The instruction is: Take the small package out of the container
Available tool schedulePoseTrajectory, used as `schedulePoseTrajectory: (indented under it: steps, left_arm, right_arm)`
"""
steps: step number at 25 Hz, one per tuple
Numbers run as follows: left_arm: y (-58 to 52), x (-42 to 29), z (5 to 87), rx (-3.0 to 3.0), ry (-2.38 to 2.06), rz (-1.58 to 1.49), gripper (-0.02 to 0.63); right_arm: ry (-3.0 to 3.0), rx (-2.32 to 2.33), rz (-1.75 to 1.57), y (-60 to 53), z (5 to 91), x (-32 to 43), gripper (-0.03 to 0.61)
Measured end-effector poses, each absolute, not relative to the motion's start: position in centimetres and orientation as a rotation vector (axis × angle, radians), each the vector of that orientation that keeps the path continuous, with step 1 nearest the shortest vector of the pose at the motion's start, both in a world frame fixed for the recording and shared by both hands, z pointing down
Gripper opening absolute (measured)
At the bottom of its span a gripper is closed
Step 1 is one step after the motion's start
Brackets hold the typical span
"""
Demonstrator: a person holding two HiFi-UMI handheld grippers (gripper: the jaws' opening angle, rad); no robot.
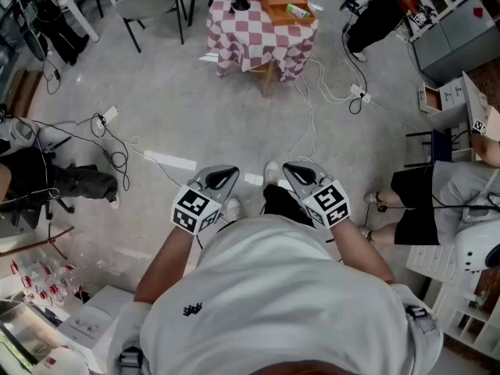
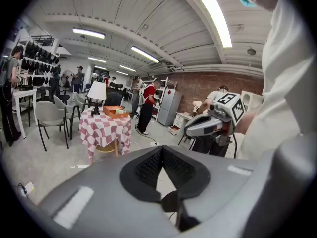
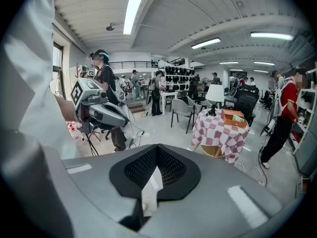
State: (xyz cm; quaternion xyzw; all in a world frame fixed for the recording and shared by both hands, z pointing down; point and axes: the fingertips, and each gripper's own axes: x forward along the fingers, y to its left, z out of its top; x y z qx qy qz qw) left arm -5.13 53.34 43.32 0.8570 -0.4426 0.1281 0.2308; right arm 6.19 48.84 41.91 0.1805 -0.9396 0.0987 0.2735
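An open orange box (image 1: 285,6) sits on a red-checked table (image 1: 250,37) far ahead across the floor. Inside it lies a small green package (image 1: 298,10). The box also shows in the left gripper view (image 2: 115,112) and in the right gripper view (image 3: 234,117). I hold both grippers close to my chest, well short of the table. My left gripper (image 1: 224,175) (image 2: 161,148) is shut with nothing in it. Beside it, my right gripper (image 1: 296,170) (image 3: 157,148) is likewise shut and holds nothing.
A table lamp (image 1: 241,2) stands next to the box. Cables (image 1: 328,92) trail over the concrete floor between me and the table. Grey chairs (image 1: 152,2) stand at the back left, a seated person (image 1: 437,198) is at the right, and shelves (image 1: 47,311) lie at my lower left.
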Motion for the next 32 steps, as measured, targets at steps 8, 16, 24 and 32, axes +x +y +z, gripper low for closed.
schedulePoseTrajectory:
  steps: [8, 16, 24, 32]
  left_arm:
    - [46.9, -4.9, 44.3, 2.370, -1.209, 0.405, 0.054]
    - [38.0, -4.2, 44.5, 2.361, -1.201, 0.482, 0.055]
    - [26.1, -1.7, 44.3, 2.411, -1.201, 0.512, 0.057]
    - [17.3, 2.0, 43.6, 2.481, -1.128, 0.509, 0.057]
  right_arm:
    - [-2.549, 0.472, 0.277, 42.7, 43.7, 5.9, 0.000]
    - [-2.606, 0.518, 0.326, 32.2, 44.1, 6.1, 0.002]
    - [-2.630, 0.544, 0.313, 22.8, 44.4, 8.8, 0.025]
    - [-2.597, 0.704, 0.375, 16.6, 45.4, 13.4, 0.025]
